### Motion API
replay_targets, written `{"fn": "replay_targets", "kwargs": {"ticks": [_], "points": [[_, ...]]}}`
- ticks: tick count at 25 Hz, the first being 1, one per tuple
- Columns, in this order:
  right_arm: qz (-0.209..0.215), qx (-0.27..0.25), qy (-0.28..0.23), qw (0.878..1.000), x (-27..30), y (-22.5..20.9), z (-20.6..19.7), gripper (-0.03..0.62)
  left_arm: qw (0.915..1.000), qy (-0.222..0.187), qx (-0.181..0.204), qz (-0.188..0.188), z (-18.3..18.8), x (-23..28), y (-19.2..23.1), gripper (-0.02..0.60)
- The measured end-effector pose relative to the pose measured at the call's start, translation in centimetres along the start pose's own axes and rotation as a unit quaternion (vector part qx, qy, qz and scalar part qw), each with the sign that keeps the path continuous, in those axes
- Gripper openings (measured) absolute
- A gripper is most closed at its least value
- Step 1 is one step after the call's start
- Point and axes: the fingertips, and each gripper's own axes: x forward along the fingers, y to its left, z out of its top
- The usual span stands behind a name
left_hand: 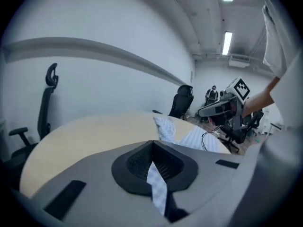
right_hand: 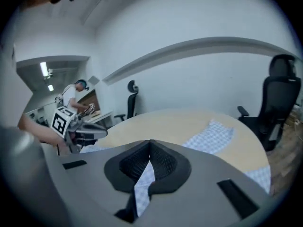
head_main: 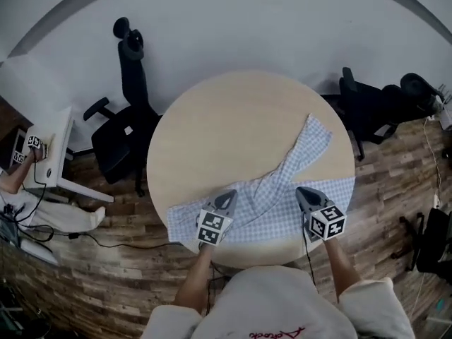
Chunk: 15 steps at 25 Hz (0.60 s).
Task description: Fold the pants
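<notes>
Though the red script blurs, left gripper and right gripper pinch pants.

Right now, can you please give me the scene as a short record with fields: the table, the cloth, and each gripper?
table: round, pale wood
pants: light blue checked, lying unfolded on the near part of the table
left gripper: jaws shut on the pants fabric
right gripper: jaws shut on the pants fabric
black chair: beside the table, at its left
</notes>
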Motion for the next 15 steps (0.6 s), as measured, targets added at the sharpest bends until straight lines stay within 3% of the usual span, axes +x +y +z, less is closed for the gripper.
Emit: {"fn": "replay_targets", "kwargs": {"ticks": [4, 9, 12, 15], "points": [[-0.105, 0.036, -0.037, 0.993, -6.6, -6.3, 0.2, 0.029, 0.9966, -0.005, 0.012, -0.081, 1.9, 5.0, -5.0, 0.031], [-0.211, 0.075, -0.061, 0.973, -15.6, -11.3, -1.2, 0.029, 0.9878, -0.003, 0.031, -0.152, 3.7, 8.8, -9.8, 0.031], [-0.244, 0.073, -0.058, 0.965, -19.3, -12.9, -2.1, 0.029, 0.9845, 0.004, 0.033, -0.172, 3.8, 10.0, -12.3, 0.031], [-0.249, 0.067, -0.055, 0.965, -20.5, -14.7, -2.2, 0.029, 0.9839, 0.013, 0.032, -0.175, 3.6, 11.2, -14.0, 0.031]]}}
